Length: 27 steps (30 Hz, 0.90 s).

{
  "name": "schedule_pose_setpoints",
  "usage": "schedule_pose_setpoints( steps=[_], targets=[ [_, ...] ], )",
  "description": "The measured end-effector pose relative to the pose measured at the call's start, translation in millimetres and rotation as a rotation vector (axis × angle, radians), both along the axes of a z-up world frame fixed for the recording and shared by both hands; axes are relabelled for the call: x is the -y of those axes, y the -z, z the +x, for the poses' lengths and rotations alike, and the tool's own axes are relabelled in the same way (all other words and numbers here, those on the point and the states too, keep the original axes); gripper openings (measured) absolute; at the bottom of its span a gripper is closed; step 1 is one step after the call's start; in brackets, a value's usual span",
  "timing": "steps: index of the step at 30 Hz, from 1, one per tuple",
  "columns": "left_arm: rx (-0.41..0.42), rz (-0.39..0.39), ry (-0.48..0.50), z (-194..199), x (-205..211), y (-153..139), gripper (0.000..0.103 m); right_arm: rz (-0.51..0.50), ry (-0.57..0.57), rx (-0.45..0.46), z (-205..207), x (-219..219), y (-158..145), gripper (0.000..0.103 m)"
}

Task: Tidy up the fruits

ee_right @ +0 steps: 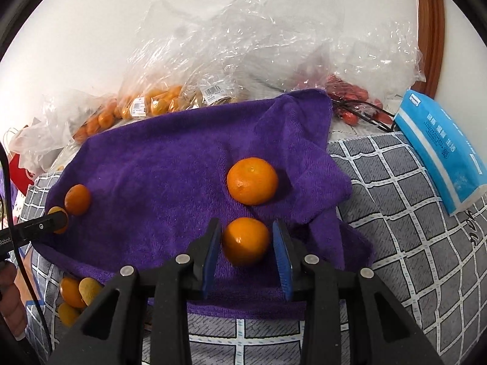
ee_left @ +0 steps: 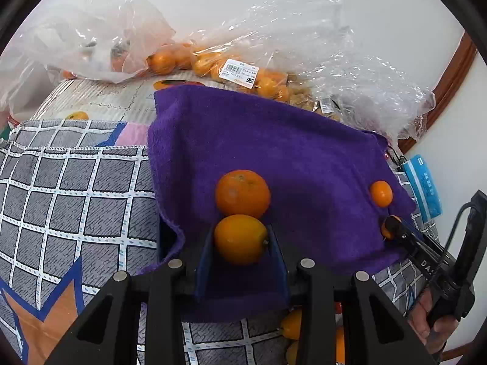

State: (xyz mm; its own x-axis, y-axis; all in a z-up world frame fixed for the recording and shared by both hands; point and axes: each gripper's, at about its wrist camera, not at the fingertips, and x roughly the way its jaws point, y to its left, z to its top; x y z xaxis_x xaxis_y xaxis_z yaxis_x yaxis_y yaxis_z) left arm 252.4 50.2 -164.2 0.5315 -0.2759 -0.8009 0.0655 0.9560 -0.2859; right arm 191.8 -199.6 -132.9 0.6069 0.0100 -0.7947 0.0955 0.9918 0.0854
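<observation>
The left fingers (ee_left: 210, 243) are clenched on a yellow-orange fruit (ee_left: 240, 239) resting on the purple towel (ee_left: 274, 140), touching a bigger orange (ee_left: 242, 194) just behind it. In the right view the right fingers (ee_right: 280, 243) flank a small orange (ee_right: 246, 241) on the same towel; whether the pads press it I cannot tell. A second orange (ee_right: 252, 181) lies just beyond. Bagged fruit (ee_right: 158, 103) lines the towel's far edge; a blue pack (ee_right: 438, 146) lies at the right.

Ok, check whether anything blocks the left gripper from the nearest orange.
Nothing visible does. That orange already sits between the left gripper's fingers on the purple towel; a second orange lies just behind it.
</observation>
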Motion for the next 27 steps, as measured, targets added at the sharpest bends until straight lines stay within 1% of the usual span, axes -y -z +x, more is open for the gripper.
schedule_pose_setpoints(
  steps=[2, 5, 9, 11, 14, 16, 19, 21, 23, 24, 25, 27],
  targets=[
    [0.002, 0.011, 0.001, 1, 1, 1, 0.034, 0.021, 0.003, 0.005, -1, 1, -1, 0.035],
    [0.01, 0.043, 0.005, 2, 4, 1, 0.034, 0.032, 0.003, 0.013, -3, 2, -3, 0.038],
    [0.012, 0.076, 0.013, 2, 6, 1, 0.034, -0.007, -0.003, 0.053, -6, -4, -6, 0.044],
    [0.012, 0.074, 0.017, 2, 7, 1, 0.035, -0.021, 0.002, 0.064, -7, -5, -7, 0.044],
    [0.011, 0.046, 0.021, 1, 5, -1, 0.037, -0.016, 0.003, 0.083, -10, -5, -10, 0.044],
    [0.018, 0.043, 0.014, -1, 3, -3, 0.038, -0.022, 0.015, 0.092, -11, -4, -11, 0.044],
    [0.052, 0.066, 0.003, -7, 3, -11, 0.038, -0.04, 0.022, 0.086, -13, -4, -10, 0.044],
    [0.096, 0.099, -0.014, -13, 3, -19, 0.038, -0.046, 0.043, 0.107, -17, -4, -14, 0.044],
    [0.164, 0.151, -0.06, -21, 3, -30, 0.038, -0.044, 0.07, 0.127, -20, -4, -23, 0.044],
    [0.187, 0.159, -0.059, -24, 3, -35, 0.038, -0.035, 0.077, 0.132, -22, -4, -27, 0.045],
    [0.19, 0.16, -0.053, -26, 2, -40, 0.039, -0.024, 0.079, 0.132, -23, -5, -31, 0.046],
    [0.183, 0.119, -0.039, -32, -2, -48, 0.039, -0.005, 0.067, 0.112, -25, -10, -39, 0.048]
  ],
)
